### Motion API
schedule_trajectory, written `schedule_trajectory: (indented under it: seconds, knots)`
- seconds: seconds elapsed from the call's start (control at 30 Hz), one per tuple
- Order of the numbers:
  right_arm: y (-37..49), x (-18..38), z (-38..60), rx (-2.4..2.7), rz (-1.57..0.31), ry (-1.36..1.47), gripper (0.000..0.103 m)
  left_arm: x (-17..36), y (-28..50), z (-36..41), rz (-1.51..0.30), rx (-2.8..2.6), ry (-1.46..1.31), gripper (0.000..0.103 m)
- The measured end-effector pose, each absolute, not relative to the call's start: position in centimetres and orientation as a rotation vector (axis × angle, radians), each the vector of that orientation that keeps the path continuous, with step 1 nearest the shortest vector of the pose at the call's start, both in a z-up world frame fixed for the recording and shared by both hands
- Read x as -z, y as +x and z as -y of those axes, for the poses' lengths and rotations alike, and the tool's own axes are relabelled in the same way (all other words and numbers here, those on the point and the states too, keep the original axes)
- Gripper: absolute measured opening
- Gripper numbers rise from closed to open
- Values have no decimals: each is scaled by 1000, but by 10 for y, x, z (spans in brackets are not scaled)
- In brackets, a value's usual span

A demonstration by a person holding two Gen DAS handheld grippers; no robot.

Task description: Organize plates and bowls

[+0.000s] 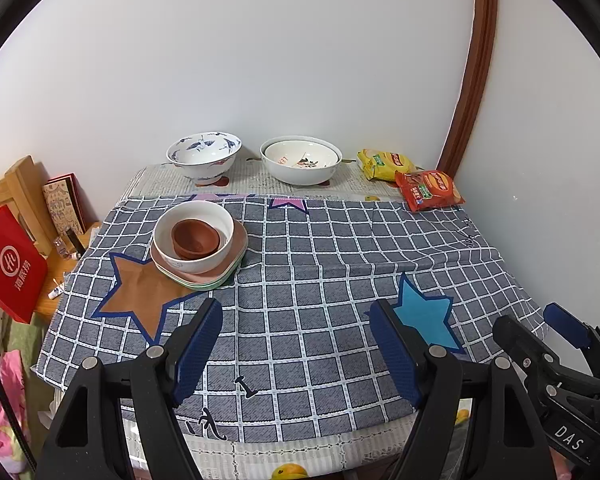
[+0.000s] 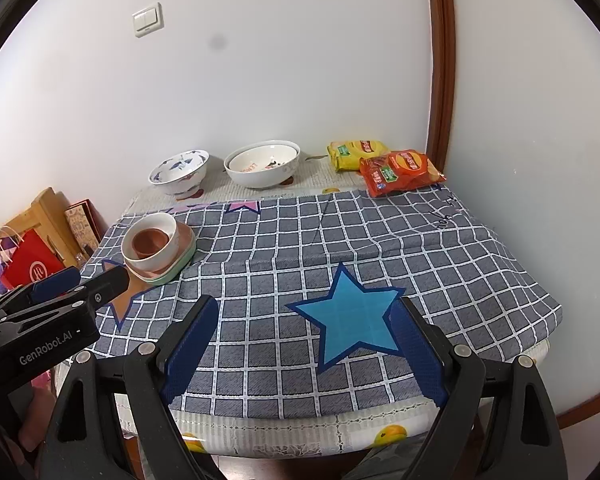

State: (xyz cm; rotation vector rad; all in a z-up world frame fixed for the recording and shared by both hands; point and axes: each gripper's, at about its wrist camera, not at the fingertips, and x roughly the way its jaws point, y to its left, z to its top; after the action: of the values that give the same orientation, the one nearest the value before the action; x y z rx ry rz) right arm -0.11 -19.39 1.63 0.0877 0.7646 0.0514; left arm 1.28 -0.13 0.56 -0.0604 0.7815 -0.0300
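Both my grippers hung over the near edge of the table, side by side, nothing between the jaws. My left gripper (image 1: 296,344) stood wide, blue pads apart over the checked cloth (image 1: 320,248); my right gripper (image 2: 304,352) was wide too, its pads framing the blue star (image 2: 348,320) printed on the cloth. Stack sat on the left part of the cloth: small brown bowl (image 1: 195,237) nested inside a white bowl (image 1: 194,258), that on a pink plate (image 1: 240,246), a green plate (image 1: 204,285) under it, rim just showing. The stack overlapped the tip of a brown star (image 1: 140,292). At the back by the wall, off the cloth, blue-patterned bowl (image 1: 203,155) on the left and a big white bowl (image 1: 300,160) just beside it with another bowl nested in it, both upright. Yellow snack bag (image 1: 384,164) and red snack bag (image 1: 428,190) in the back right corner, touching. Red paper bag (image 1: 10,266) hung left of the table.
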Motion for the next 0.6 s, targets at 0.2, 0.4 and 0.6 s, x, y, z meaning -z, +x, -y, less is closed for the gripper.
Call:
schedule_trajectory:
  seconds: [0.2, 0.4, 0.6]
  knots:
    - [-2, -17, 193, -51, -763, 89, 87, -5, 13, 2, -780, 30, -60, 74]
    - [-2, -16, 193, -52, -763, 93, 87, -5, 13, 3, -780, 34, -61, 74]
    - [-4, -17, 193, -56, -759, 94, 87, -4, 13, 4, -780, 38, -60, 74]
